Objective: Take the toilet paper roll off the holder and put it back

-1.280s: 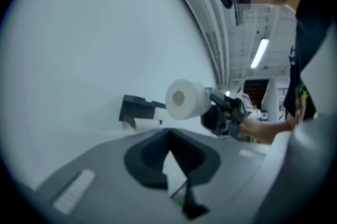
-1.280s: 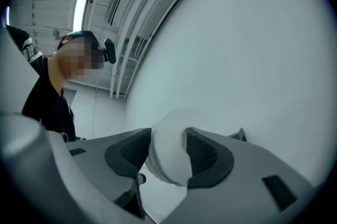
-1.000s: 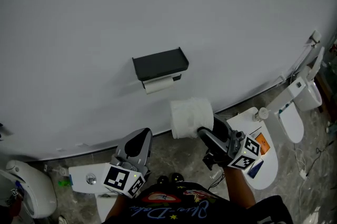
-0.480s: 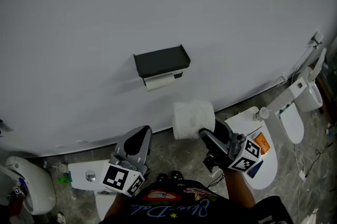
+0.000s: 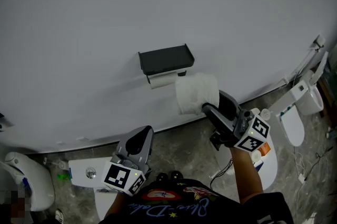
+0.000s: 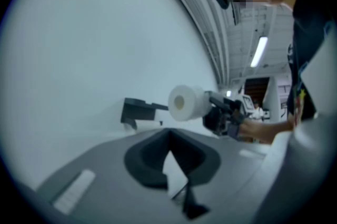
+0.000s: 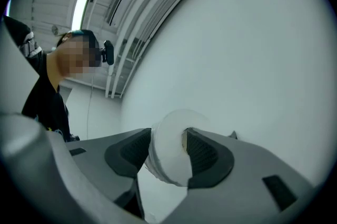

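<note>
A black wall holder (image 5: 166, 60) has a white stub (image 5: 162, 80) under its shelf. The white toilet paper roll (image 5: 196, 92) hangs in the air just right of and slightly below the holder, close to the stub's end. My right gripper (image 5: 210, 109) is shut on the roll, reaching up from below right. In the right gripper view the roll (image 7: 168, 152) is pinched between both dark pads. My left gripper (image 5: 138, 144) stays low near the body, shut and holding nothing. The left gripper view shows the roll (image 6: 187, 103) beside the holder (image 6: 138, 111).
The plain grey wall (image 5: 158, 1) fills most of the head view. White toilets stand on the stone floor at the right (image 5: 292, 117) and lower left (image 5: 26, 191). A white cistern top (image 5: 84, 178) lies below the left gripper, and a white seat with an orange label (image 5: 263, 154) below the right.
My right gripper has lifted the roll up and toward the wall, from well below the holder to right beside its right end. The left gripper has stayed put.
</note>
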`<act>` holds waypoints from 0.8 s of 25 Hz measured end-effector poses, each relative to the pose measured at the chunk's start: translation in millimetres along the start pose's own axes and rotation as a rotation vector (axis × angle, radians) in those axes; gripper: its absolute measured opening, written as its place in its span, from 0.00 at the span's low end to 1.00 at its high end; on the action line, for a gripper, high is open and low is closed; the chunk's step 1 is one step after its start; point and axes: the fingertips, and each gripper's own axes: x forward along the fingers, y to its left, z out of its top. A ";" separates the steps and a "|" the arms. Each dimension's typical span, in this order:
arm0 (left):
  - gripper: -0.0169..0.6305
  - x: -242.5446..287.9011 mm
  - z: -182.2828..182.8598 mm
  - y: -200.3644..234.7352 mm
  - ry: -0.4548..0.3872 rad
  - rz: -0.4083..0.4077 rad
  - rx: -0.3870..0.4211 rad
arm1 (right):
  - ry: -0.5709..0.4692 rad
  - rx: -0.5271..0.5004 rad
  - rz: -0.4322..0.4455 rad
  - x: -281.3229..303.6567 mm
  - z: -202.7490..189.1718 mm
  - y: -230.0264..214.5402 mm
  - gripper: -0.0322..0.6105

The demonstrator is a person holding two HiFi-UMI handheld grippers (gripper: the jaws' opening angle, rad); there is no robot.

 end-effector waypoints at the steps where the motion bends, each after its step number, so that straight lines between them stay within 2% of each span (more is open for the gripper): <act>1: 0.02 -1.7 -1.3 -0.1 0.003 0.003 -0.005 | 0.014 -0.044 0.007 11.3 9.7 -4.7 0.39; 5: 0.02 -8.1 -2.9 0.9 -0.002 0.013 -0.005 | 0.108 -0.158 0.017 56.3 39.1 -26.8 0.39; 7: 0.02 -11.4 -2.6 3.9 -0.007 0.030 -0.010 | 0.201 -0.215 0.030 79.6 43.2 -36.8 0.39; 12: 0.02 -20.6 -3.0 11.3 -0.014 0.064 -0.014 | 0.455 -0.462 0.049 127.5 38.4 -53.4 0.39; 16: 0.02 -27.5 -5.7 14.8 -0.005 0.090 -0.033 | 0.656 -0.518 0.102 149.9 22.3 -61.3 0.39; 20: 0.02 -31.0 -6.3 19.0 -0.006 0.108 -0.043 | 0.807 -0.536 0.145 163.7 8.7 -66.5 0.39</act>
